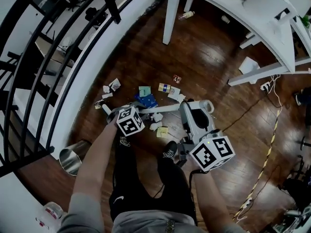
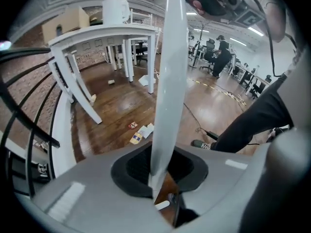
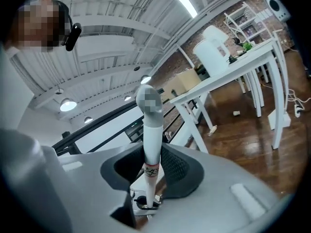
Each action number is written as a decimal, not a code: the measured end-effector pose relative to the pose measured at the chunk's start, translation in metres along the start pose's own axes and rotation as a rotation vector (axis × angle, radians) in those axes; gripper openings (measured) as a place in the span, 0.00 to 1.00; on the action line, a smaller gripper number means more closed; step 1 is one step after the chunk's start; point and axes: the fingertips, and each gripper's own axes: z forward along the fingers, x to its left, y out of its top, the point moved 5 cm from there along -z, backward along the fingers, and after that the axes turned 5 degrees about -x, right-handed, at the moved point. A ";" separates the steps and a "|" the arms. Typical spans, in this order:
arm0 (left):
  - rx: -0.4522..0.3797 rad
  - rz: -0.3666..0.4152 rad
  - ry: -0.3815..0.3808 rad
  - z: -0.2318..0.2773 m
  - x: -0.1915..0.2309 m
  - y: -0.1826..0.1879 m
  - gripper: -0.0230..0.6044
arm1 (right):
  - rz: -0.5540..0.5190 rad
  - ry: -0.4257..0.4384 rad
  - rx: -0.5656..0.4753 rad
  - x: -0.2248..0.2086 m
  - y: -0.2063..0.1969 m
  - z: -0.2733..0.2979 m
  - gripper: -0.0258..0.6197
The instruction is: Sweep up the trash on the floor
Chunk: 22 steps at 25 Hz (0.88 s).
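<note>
Paper scraps and wrappers (image 1: 146, 97) lie scattered on the dark wood floor ahead of my feet; some of this trash (image 2: 138, 135) also shows in the left gripper view. My left gripper (image 1: 115, 115) (image 2: 163, 191) is shut on a flat white handle (image 2: 170, 76) that rises between its jaws. My right gripper (image 1: 187, 108) (image 3: 148, 181) is shut on a round white pole (image 3: 151, 140) with a grey cap. A white rod (image 1: 160, 108) runs between the two grippers just above the trash. The lower ends of both tools are hidden.
A shiny metal bin (image 1: 72, 160) stands at the lower left beside a curved black railing (image 1: 58, 47). White table legs (image 1: 171, 13) rise beyond the trash, with a bottle (image 1: 187, 15) near them. A cable and yellow tape (image 1: 265, 164) cross the floor at right. My shoe (image 1: 169, 152) is below the scraps.
</note>
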 end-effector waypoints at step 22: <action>-0.027 0.105 -0.157 -0.023 0.089 -0.109 0.13 | 0.007 -0.228 0.027 0.073 -0.072 0.101 0.20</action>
